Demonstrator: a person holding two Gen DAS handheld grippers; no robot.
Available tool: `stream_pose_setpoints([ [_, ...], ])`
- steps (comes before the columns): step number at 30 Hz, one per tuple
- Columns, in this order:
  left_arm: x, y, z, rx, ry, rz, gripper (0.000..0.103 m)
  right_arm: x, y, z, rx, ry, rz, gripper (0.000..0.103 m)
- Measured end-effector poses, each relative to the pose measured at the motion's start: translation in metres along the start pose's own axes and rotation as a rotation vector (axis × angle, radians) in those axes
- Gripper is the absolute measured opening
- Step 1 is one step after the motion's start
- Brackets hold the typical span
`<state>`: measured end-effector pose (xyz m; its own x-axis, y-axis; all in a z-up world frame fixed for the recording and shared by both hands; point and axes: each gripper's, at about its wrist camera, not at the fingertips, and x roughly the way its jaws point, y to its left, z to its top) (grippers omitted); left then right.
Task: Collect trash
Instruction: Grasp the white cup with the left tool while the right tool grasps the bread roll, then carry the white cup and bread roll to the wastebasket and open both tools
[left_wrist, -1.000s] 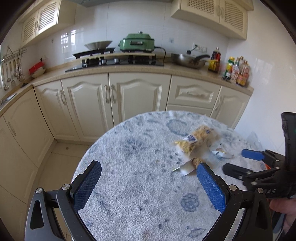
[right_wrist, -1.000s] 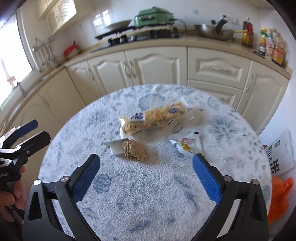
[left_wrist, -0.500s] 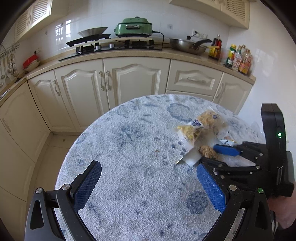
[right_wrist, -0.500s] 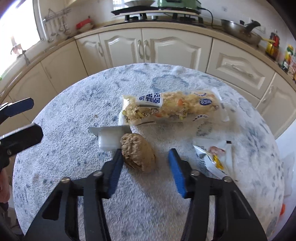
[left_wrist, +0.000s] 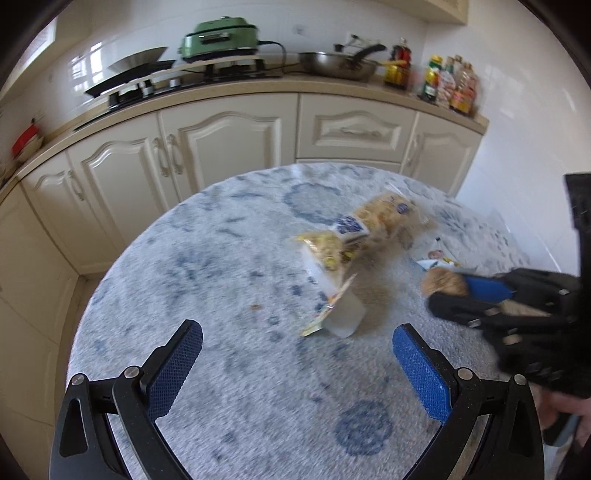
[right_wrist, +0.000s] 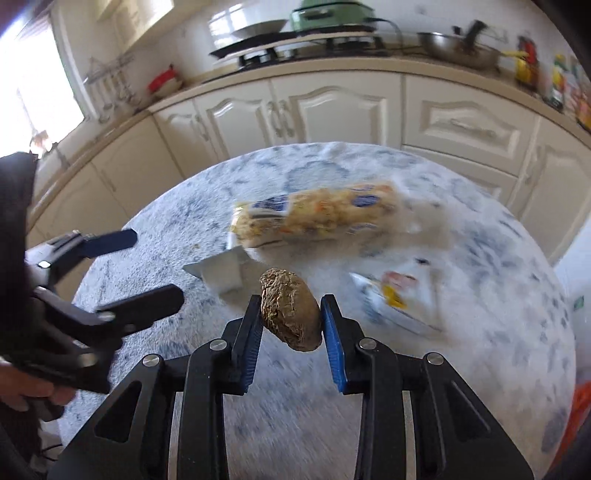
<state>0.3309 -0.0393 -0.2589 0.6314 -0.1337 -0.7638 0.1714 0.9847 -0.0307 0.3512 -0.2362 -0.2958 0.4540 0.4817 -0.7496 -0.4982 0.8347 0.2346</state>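
Brown lump (right_wrist: 290, 310) (blue-mottled white tablecloth (right_wrist: 258, 424))

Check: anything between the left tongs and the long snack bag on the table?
Yes. In the left wrist view a white torn wrapper lies on the cloth between the open left tongs and the snack bag; otherwise bare tablecloth.

A round desk (left_wrist: 229, 369) under a pale cloth with blue blotches fills the near ground. Behind it runs a row of cream cabinets (left_wrist: 221, 147) with arched panel doors, topped by a beige counter (left_wrist: 332, 90). On the counter, a black gas hob (left_wrist: 147, 86) carries a steel wok (left_wrist: 138, 62) and a green lidded cooker (left_wrist: 218, 37). To its right sits a steel frying pan (left_wrist: 336, 66) with a black handle, then a cluster of sauce bottles (left_wrist: 448, 85) at the far right. A red dish (right_wrist: 164, 81) sits far left, near hanging utensils (right_wrist: 110, 92) and a bright window (right_wrist: 40, 81).
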Motion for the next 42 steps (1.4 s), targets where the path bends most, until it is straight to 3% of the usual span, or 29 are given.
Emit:
stream_pose_setpoints([
  [4,0.021,-0.014,0.006,0.044,0.021,-0.005,0.102,-0.024,-0.017,-0.007,0.048,-0.023,-0.027,0.032],
  [6,0.033,-0.021,0.007,0.064,0.039,-0.01,0.096,-0.031,-0.022,-0.01,0.067,-0.028,-0.036,0.032],
  [8,0.046,-0.026,0.007,0.08,0.074,-0.032,0.072,-0.036,-0.026,-0.014,0.081,-0.032,-0.044,0.032],
  [9,0.047,-0.028,0.007,0.085,0.06,-0.028,0.071,-0.038,-0.027,-0.015,0.085,-0.034,-0.045,0.032],
  [11,0.047,-0.028,0.007,0.08,0.053,-0.046,0.041,-0.044,-0.029,-0.019,0.096,-0.04,-0.045,0.032],
  [13,0.046,-0.025,0.008,0.043,0.063,-0.069,0.024,-0.049,-0.03,-0.022,0.104,-0.046,-0.048,0.032],
  [18,0.033,-0.017,0.001,-0.032,0.07,-0.12,0.018,-0.068,-0.034,-0.032,0.132,-0.072,-0.049,0.032],
  [23,-0.005,-0.028,-0.006,-0.044,0.009,-0.135,0.018,-0.099,-0.04,-0.047,0.167,-0.113,-0.069,0.032],
  [31,-0.08,-0.062,-0.005,0.014,-0.14,-0.18,0.018,-0.168,-0.055,-0.072,0.224,-0.212,-0.128,0.032],
  [42,-0.152,-0.123,-0.005,0.125,-0.267,-0.293,0.018,-0.261,-0.082,-0.114,0.318,-0.347,-0.274,0.032],
])
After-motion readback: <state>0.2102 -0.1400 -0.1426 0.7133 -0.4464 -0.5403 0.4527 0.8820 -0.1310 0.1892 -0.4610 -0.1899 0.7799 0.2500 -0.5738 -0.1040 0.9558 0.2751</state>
